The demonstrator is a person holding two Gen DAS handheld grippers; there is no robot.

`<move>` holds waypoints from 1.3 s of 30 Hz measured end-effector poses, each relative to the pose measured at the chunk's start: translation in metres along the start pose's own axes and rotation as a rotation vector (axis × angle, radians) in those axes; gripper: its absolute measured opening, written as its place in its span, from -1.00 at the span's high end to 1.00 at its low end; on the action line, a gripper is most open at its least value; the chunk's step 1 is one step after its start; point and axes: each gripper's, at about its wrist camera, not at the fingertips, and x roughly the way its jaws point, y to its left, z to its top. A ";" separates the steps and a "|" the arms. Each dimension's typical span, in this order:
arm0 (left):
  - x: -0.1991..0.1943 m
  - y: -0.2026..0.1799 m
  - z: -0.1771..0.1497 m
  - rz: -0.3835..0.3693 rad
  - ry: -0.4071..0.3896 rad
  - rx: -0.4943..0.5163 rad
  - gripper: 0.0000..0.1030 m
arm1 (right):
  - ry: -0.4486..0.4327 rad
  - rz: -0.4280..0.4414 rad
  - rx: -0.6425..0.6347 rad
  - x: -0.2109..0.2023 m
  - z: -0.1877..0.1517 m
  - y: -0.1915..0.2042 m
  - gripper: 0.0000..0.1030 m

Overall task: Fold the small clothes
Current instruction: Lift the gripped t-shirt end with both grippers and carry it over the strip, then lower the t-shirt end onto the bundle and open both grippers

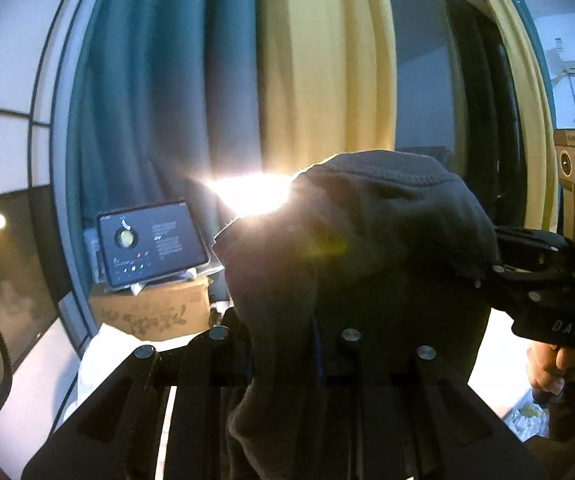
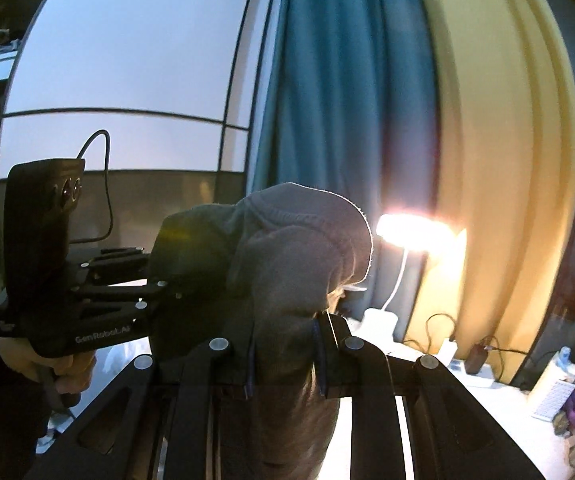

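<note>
A small dark grey knitted garment (image 1: 367,240) hangs in the air, bunched between both grippers. In the left wrist view my left gripper (image 1: 283,344) is shut on its near edge, and cloth drapes down over the fingers. My right gripper (image 1: 499,264) comes in from the right, clamped on the garment's right side, with a hand (image 1: 543,368) on its handle. The right wrist view shows the same garment (image 2: 287,260) pinched in my right gripper (image 2: 283,344). There my left gripper (image 2: 155,280) grips the cloth's left side.
A lit desk lamp (image 2: 415,228) glares behind the garment. Teal curtains (image 1: 159,100) and yellow curtains (image 1: 319,80) hang at the back. A tablet (image 1: 153,246) stands on a cardboard box (image 1: 155,314). Bottles (image 2: 555,384) and cables crowd the white tabletop (image 2: 487,420) at right.
</note>
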 end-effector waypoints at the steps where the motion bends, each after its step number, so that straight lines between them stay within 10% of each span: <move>1: 0.002 0.003 -0.002 0.003 0.008 -0.006 0.62 | 0.009 0.003 0.004 0.004 -0.002 0.001 0.57; 39: 0.201 0.065 -0.073 -0.077 0.372 -0.111 0.63 | 0.306 -0.039 0.172 0.201 -0.094 -0.100 0.57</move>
